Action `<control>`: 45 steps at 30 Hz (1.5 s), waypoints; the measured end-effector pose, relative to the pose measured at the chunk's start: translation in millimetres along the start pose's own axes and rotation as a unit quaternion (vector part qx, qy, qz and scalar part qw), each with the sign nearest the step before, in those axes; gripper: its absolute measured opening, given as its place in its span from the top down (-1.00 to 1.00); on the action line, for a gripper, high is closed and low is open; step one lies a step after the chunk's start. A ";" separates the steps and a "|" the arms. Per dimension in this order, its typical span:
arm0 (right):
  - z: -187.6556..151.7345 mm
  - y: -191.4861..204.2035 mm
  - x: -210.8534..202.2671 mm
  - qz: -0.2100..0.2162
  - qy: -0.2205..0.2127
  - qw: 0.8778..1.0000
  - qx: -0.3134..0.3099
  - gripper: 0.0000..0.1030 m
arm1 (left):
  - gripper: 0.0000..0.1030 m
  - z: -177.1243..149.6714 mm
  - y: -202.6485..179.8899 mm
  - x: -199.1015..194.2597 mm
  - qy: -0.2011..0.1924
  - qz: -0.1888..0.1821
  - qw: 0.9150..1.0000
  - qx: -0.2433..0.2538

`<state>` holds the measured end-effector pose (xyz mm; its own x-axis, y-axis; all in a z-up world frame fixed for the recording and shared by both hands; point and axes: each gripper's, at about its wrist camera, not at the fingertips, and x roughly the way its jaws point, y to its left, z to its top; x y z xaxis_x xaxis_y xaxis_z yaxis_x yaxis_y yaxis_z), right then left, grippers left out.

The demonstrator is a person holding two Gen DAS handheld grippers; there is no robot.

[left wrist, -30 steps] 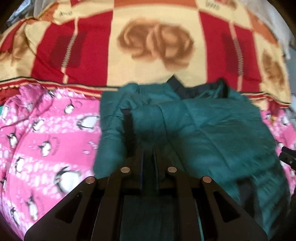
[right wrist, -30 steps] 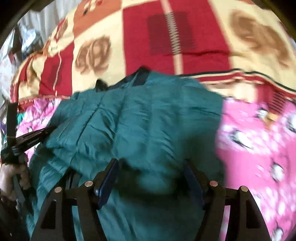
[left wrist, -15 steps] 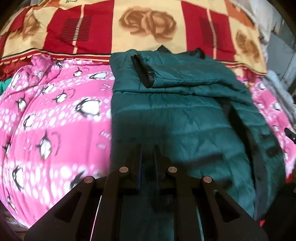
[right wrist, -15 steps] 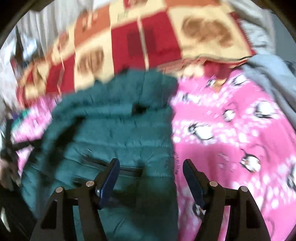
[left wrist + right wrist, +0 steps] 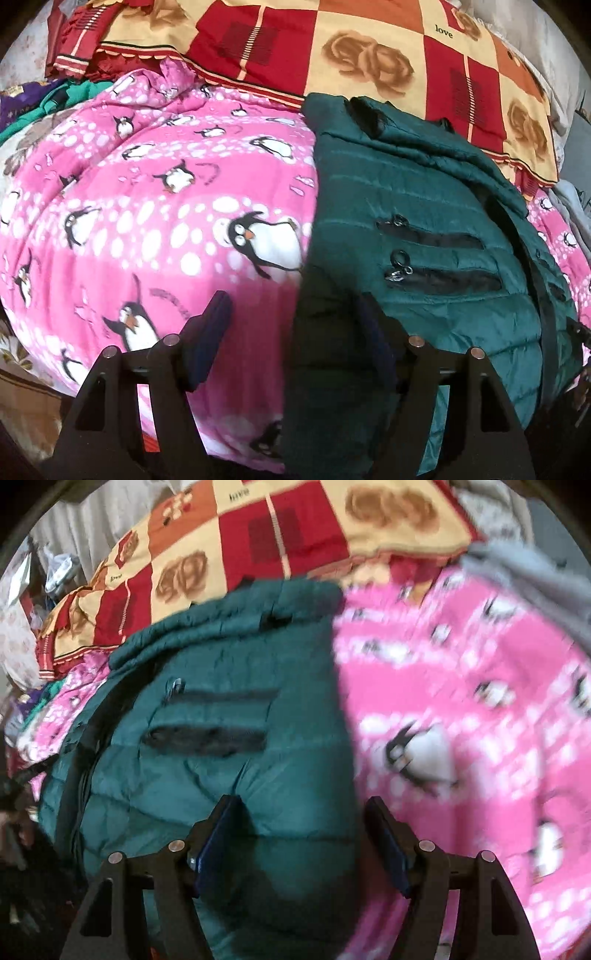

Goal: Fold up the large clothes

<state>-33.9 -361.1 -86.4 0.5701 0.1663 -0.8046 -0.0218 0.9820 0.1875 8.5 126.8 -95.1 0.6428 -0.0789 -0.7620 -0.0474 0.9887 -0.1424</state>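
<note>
A dark green quilted jacket (image 5: 417,229) lies folded on a pink penguin blanket (image 5: 155,206); two zip pockets face up. My left gripper (image 5: 295,325) is open and empty, over the jacket's left edge near its lower end. In the right wrist view the jacket (image 5: 221,746) fills the left half and the pink blanket (image 5: 461,720) the right. My right gripper (image 5: 303,819) is open and empty above the jacket's lower right part.
A red and yellow rose-patterned blanket (image 5: 369,55) lies beyond the jacket, also in the right wrist view (image 5: 280,542). Grey cloth (image 5: 528,576) sits at the far right. Green and purple clothes (image 5: 44,107) are heaped at the far left.
My left gripper, shut on the jacket before, has opened and pulled back toward the jacket's lower left edge. My right gripper stayed open and drew back from the jacket.
</note>
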 end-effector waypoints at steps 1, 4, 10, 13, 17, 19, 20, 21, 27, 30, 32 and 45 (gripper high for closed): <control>-0.7 0.6 1.6 -0.002 -0.001 1.000 -0.004 -0.46 | -0.41 0.5 -0.4 1.6 -0.002 0.001 1.000 0.000; -4.5 2.8 3.4 -0.008 -0.008 1.000 -0.005 -0.52 | -0.51 0.4 -1.5 5.5 -0.002 0.004 1.000 -0.001; -7.1 6.1 3.0 -0.015 -0.015 1.000 -0.007 -0.59 | -0.54 0.9 -0.9 7.8 -0.003 0.004 1.000 -0.002; -6.1 5.3 4.0 -0.012 -0.013 1.000 -0.003 -0.60 | -0.54 0.3 -0.6 7.8 -0.004 0.004 1.000 -0.002; -7.1 6.3 4.1 -0.013 -0.014 1.000 -0.005 -0.61 | -0.55 0.2 -0.3 8.0 -0.004 0.004 1.000 -0.003; -7.2 6.3 4.1 -0.013 -0.014 1.000 -0.006 -0.62 | -0.56 0.3 -0.1 7.7 -0.004 0.003 1.000 -0.003; -7.3 6.1 4.2 -0.012 -0.013 1.000 -0.006 -0.62 | -0.57 0.4 0.7 8.2 -0.003 0.003 1.000 -0.005; -7.4 6.0 4.2 -0.012 -0.013 1.000 -0.006 -0.62 | -0.58 0.7 2.4 8.8 0.001 -0.001 1.000 -0.011; -15.2 6.2 -7.2 0.009 -0.004 1.000 0.015 -0.62 | -0.58 -13.9 17.6 -7.3 0.022 -0.071 0.996 -0.053; -28.2 8.6 -17.0 0.066 -0.001 0.998 0.024 -0.62 | -0.58 -27.4 15.9 -14.4 0.038 -0.140 0.988 -0.056; -35.4 14.1 -21.7 0.100 0.002 0.995 0.018 -0.62 | -0.58 -35.6 6.7 -18.0 0.051 -0.202 0.977 -0.045; -41.0 7.6 -24.4 0.127 -0.018 0.991 0.034 -0.31 | -0.28 -31.0 -11.3 -17.5 0.048 -0.160 0.985 -0.042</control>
<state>-81.7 -354.1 -88.5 0.5824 0.4031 -0.7059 -0.1141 0.9003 0.4200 -25.9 113.1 -99.8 0.5596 -0.3998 -0.7259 0.0796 0.8978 -0.4331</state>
